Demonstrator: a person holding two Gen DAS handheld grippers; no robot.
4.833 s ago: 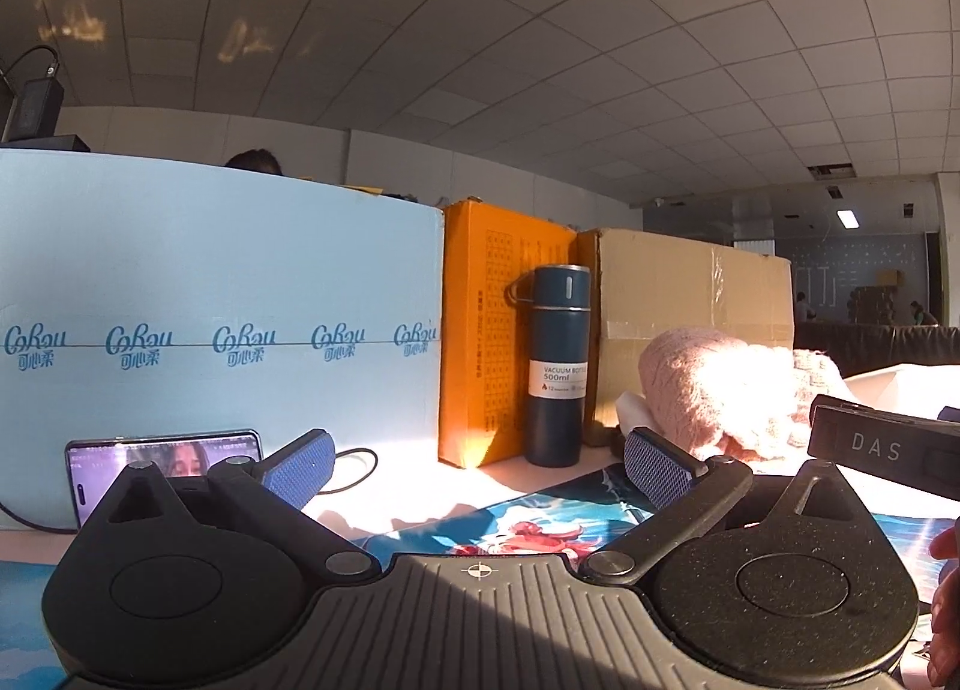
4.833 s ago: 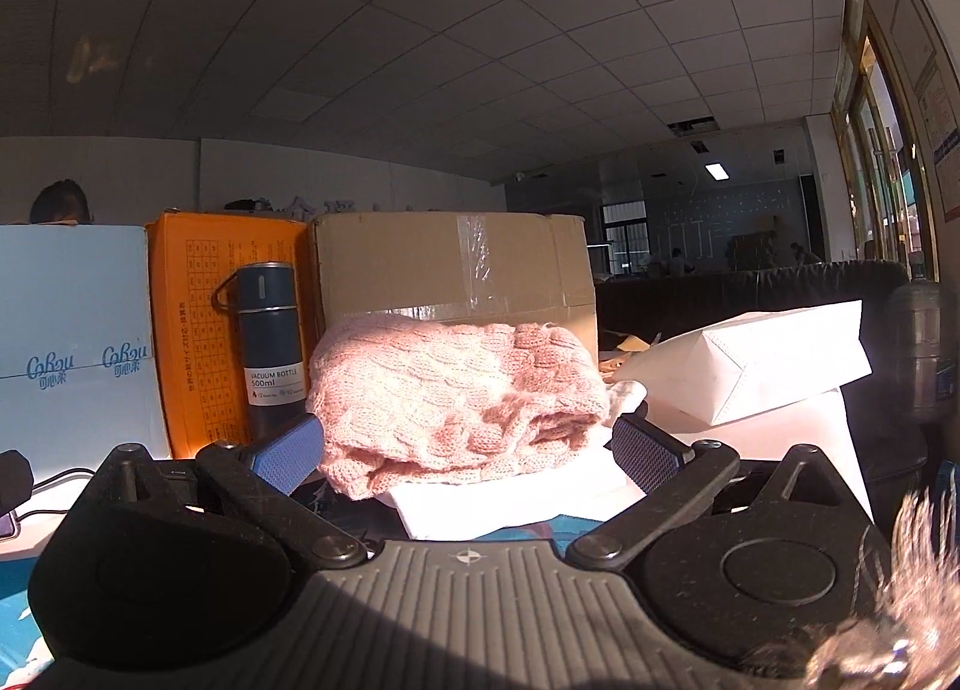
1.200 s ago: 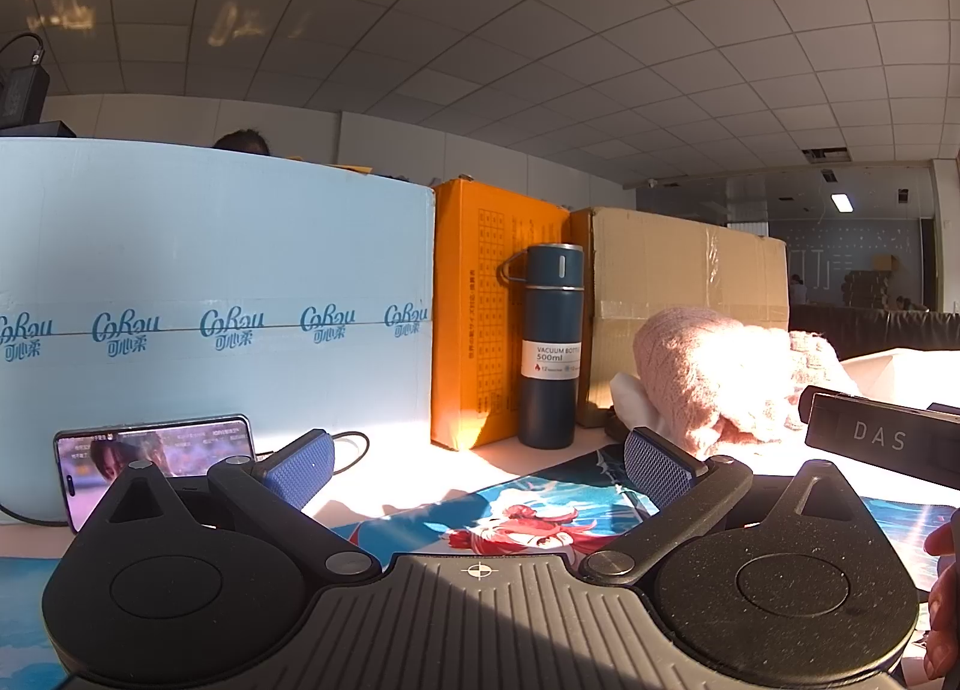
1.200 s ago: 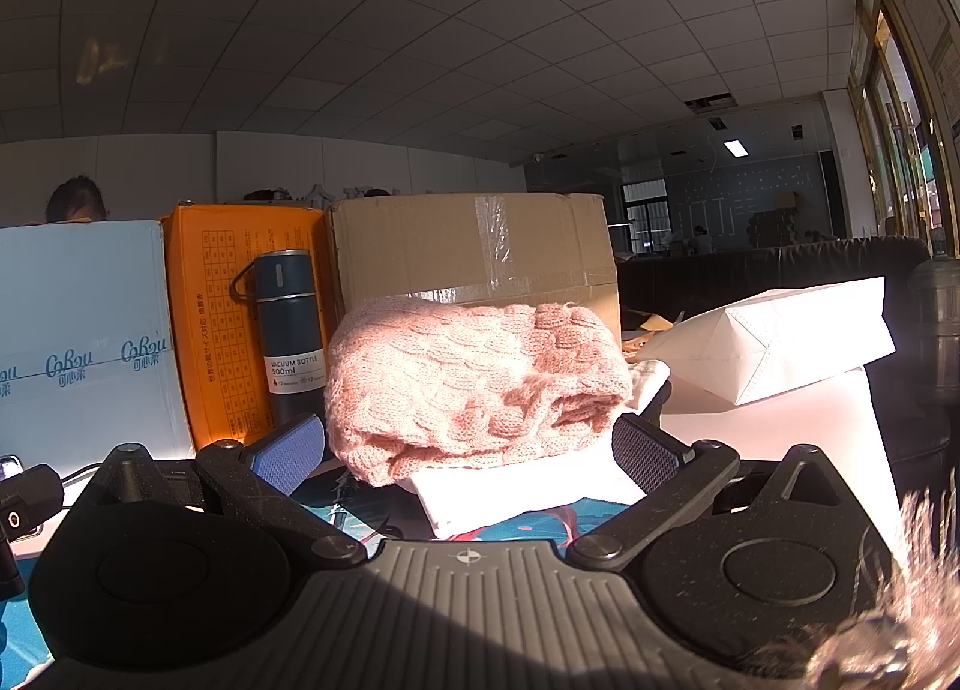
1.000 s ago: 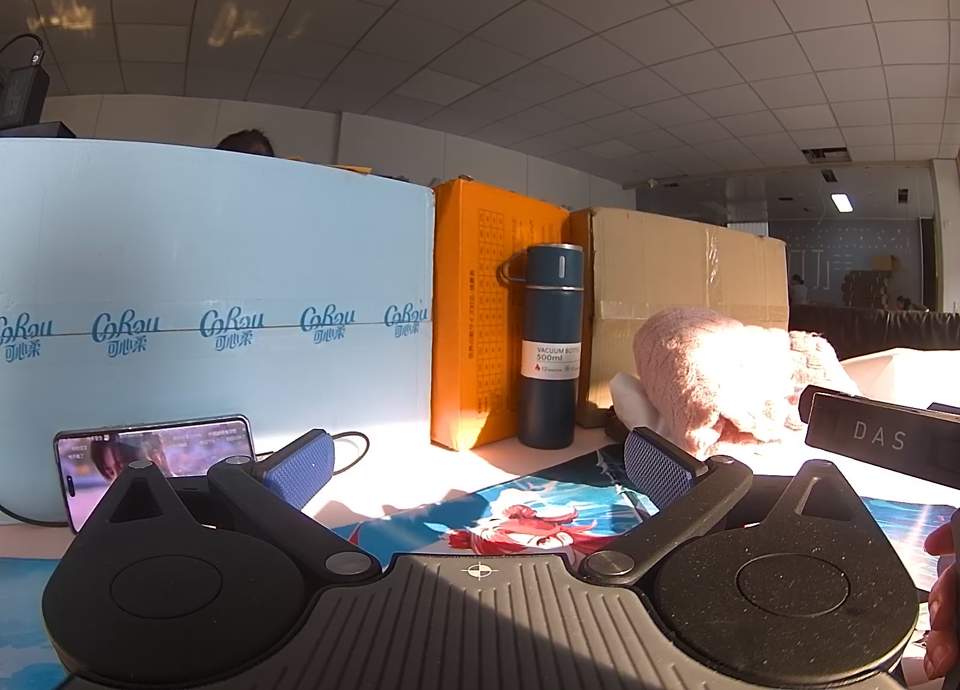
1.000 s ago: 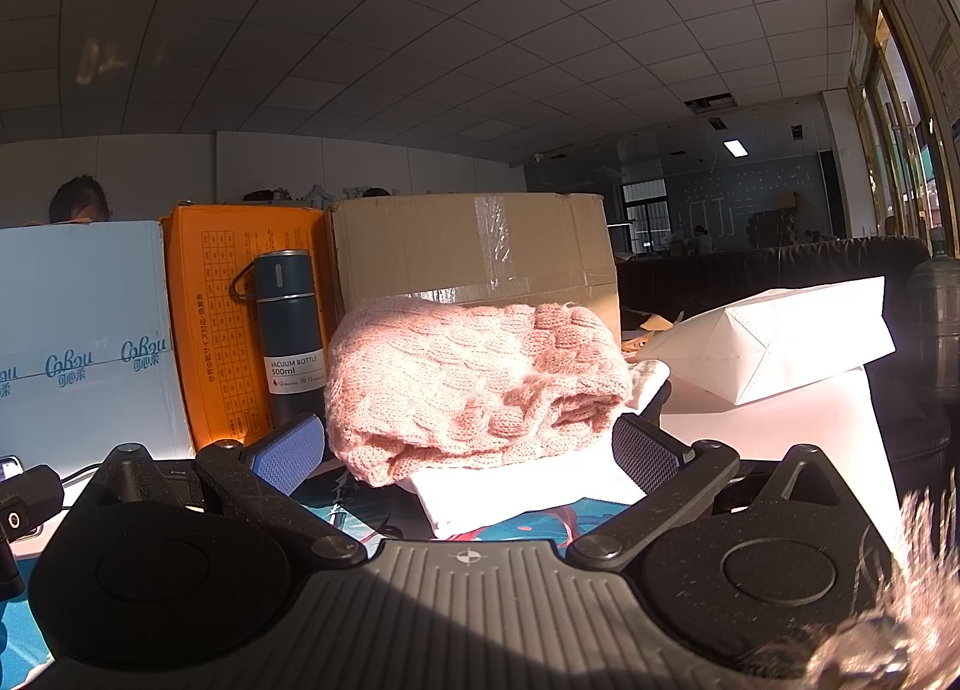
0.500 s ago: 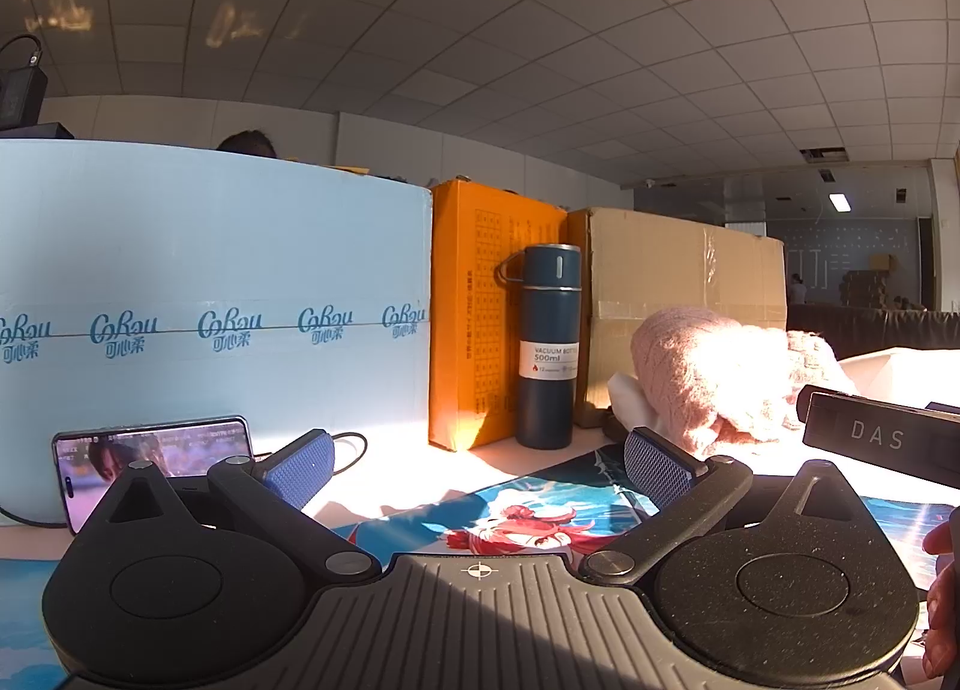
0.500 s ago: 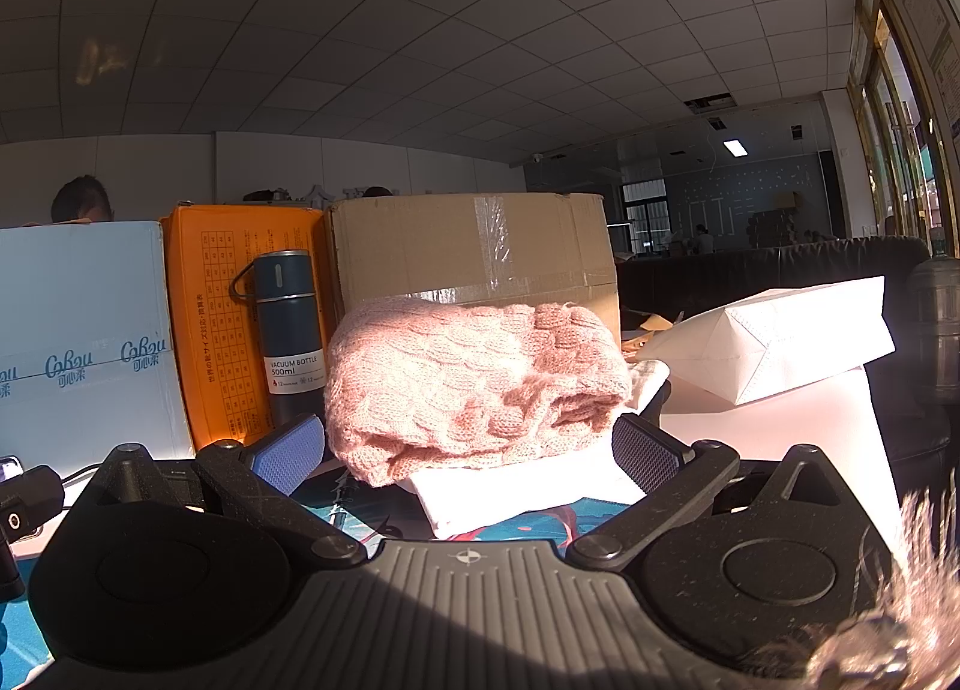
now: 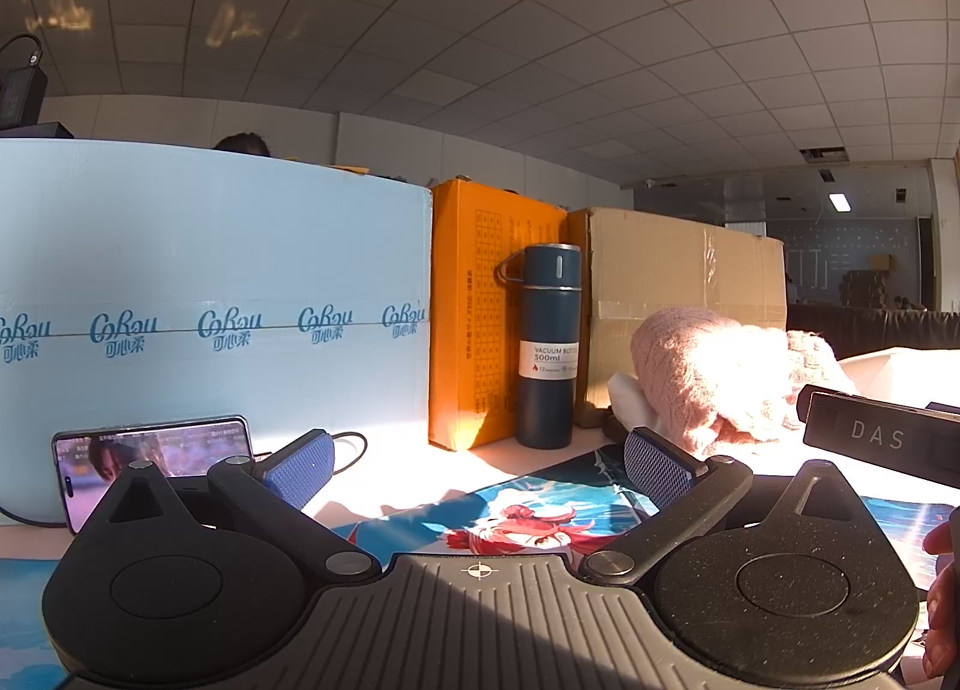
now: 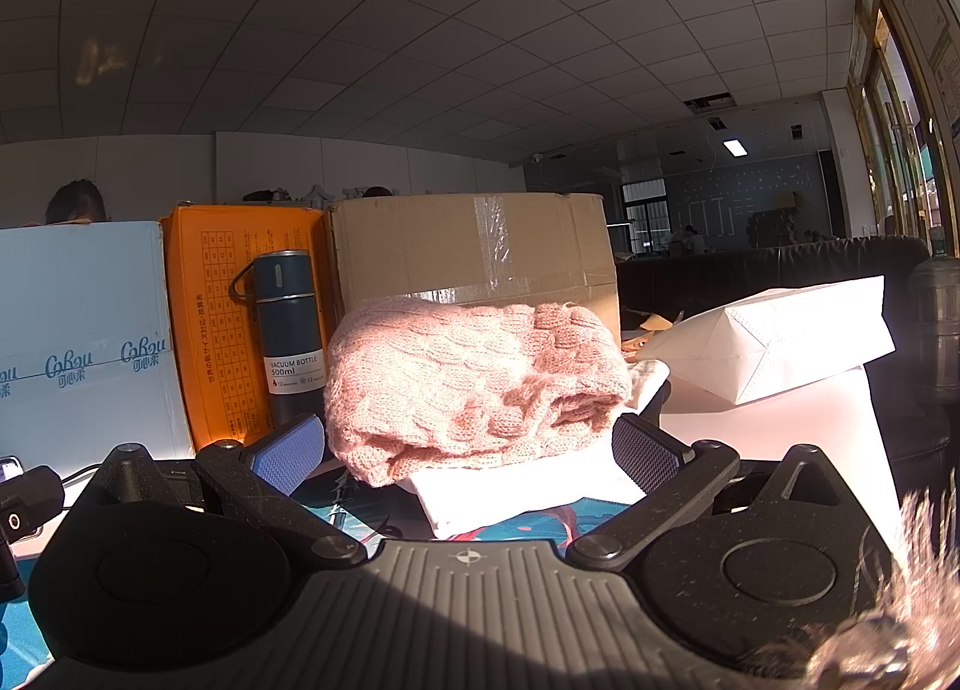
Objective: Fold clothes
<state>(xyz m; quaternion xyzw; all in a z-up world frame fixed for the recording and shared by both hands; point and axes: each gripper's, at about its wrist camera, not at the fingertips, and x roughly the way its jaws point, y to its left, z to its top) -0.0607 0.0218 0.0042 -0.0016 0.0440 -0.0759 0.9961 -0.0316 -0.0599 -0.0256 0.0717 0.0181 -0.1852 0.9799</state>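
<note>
A folded pink knit sweater (image 10: 474, 384) lies on a white folded garment (image 10: 516, 489), straight ahead of my right gripper (image 10: 468, 450). That gripper is open and holds nothing; the pile sits just beyond its blue pads. In the left wrist view the same pink sweater (image 9: 714, 378) is off to the right, in sunlight. My left gripper (image 9: 480, 462) is open and empty, low over a printed table mat (image 9: 528, 516). The right gripper's black body (image 9: 882, 435), marked DAS, juts in at the right edge.
Along the back stand a light blue carton (image 9: 210, 294), an orange box (image 9: 480, 318), a dark blue vacuum bottle (image 9: 546, 354) and a brown cardboard box (image 9: 678, 294). A lit phone (image 9: 150, 456) leans at the left. A white paper bag (image 10: 774, 336) lies at the right.
Nothing has visibly changed over the last second; since 4.8 s ago both views have shifted slightly, with the sweater a little closer in the right wrist view.
</note>
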